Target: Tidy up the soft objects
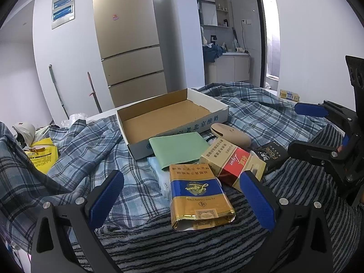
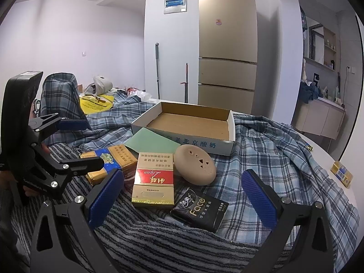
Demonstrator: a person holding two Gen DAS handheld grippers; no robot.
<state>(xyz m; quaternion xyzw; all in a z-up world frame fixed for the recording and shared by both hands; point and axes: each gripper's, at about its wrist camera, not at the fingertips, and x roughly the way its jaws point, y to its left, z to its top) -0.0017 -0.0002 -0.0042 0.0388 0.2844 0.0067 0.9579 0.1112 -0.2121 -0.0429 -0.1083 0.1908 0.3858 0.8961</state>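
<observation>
Blue-gold pack: laid on the striped blanket, in front of the cardboard box, between the spread fingers of the left gripper.
Red-gold pack: placed beside the blue-gold pack, before the box.
Black packet: set nearest the right gripper, whose fingers are held wide apart, nothing pinched.
Green pouch: leaned against the box's front wall.
Tan rounded object: rested on the plaid cloth, in front of the box.

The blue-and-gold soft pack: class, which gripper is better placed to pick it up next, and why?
Left. The left gripper is open with the blue-and-gold soft pack lying between its fingers. The right gripper is open over the black Face packet instead.
</observation>
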